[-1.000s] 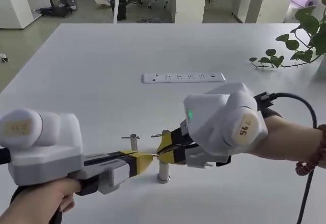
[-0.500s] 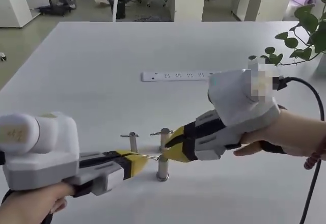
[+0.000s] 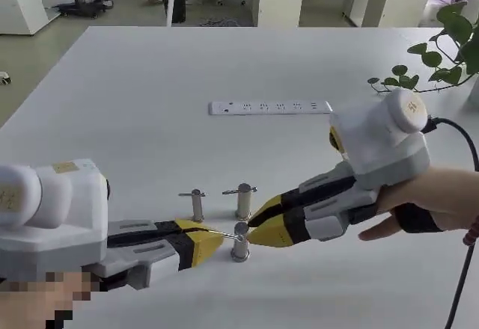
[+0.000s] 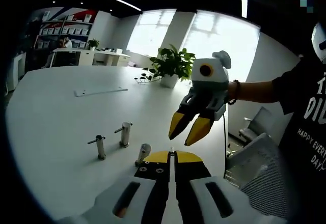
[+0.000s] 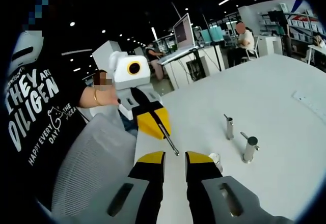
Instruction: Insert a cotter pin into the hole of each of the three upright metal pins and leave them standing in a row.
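Left gripper (image 3: 218,237) low, level, pointing right; fingers (image 4: 156,166) pressed together, pinching cotter pin (image 5: 167,138). Right gripper (image 3: 255,229) angled down-left, fingers (image 5: 151,164) slightly apart, tips facing left gripper's. Right hand (image 3: 423,199) wraps grip.

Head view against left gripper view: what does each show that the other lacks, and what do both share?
Head view: a black cable trailing off the table edge, and the floor beyond the table. Left gripper view: bright windows, a black lettered shirt and a grey chair. Both: the three metal pins, the power strip, the plant and the open right claw.
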Motion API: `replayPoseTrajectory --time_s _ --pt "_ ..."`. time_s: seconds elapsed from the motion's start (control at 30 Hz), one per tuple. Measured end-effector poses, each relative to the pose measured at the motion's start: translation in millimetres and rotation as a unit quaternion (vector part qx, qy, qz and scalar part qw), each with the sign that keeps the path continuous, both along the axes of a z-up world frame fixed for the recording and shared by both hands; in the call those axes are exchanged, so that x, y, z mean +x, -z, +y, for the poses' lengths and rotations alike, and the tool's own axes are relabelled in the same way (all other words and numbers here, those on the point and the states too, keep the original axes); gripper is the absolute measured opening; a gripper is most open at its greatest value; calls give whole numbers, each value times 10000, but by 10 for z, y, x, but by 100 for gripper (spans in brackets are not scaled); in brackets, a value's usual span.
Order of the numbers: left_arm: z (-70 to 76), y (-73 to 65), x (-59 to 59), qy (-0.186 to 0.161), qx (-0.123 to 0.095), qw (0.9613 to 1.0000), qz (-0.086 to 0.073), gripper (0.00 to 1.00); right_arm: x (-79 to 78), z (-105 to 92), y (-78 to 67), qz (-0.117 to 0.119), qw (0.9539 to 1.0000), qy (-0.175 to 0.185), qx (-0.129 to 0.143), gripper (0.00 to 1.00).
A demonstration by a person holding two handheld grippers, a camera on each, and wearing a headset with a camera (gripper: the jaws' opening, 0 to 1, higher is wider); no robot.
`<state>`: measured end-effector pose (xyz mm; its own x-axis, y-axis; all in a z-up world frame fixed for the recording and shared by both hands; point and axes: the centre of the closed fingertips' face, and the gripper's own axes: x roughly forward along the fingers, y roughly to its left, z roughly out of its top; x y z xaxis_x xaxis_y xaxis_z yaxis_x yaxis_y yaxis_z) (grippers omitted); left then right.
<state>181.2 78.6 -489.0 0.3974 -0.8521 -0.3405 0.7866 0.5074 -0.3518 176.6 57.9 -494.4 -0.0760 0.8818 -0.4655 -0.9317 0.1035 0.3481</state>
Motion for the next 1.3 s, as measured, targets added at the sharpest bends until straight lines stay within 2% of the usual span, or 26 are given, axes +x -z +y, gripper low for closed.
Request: replayPoseTrajectory --time_s 0.13,0.3,0.43,0.5,0.6,0.73,0.87,1.07,1.2,1.3 --pt "-34 1 -60 178 17 9998 -41 0 -79 -15 51 219 9996 -166 43 12" --pt "-86 -32 -143 440 -67 9990 -78 0 -197 -42 97 421 9981 -438 28 11" --pt "-106 -26 -172 544 -68 9985 -89 0 -220 -40 113 508 9975 -492 91 11" --pt "-114 -25 -183 575 -87 9983 -70 0 -251 -34 114 533 9969 -562 161 10" --pt "-123 -26 -196 622 -78 9980 -88 0 -297 -4 67 763 9946 -570 406 10" --pt "-145 -58 -217 692 -188 9974 -56 0 -278 -10 97 745 9948 -563 408 8" --pt "-150 -69 -221 711 -191 9973 -74 0 -268 -2 60 841 9934 -554 553 5" --pt "-151 -87 -223 710 -239 9972 -53 0 -293 11 36 816 9931 -601 585 1" --pt "-156 -90 -246 745 -287 9968 3 0 -332 -6 17 750 9926 -752 585 0" --pt "-160 -80 -258 784 -286 9965 46 0 -363 -12 16 522 9931 -913 519 0"
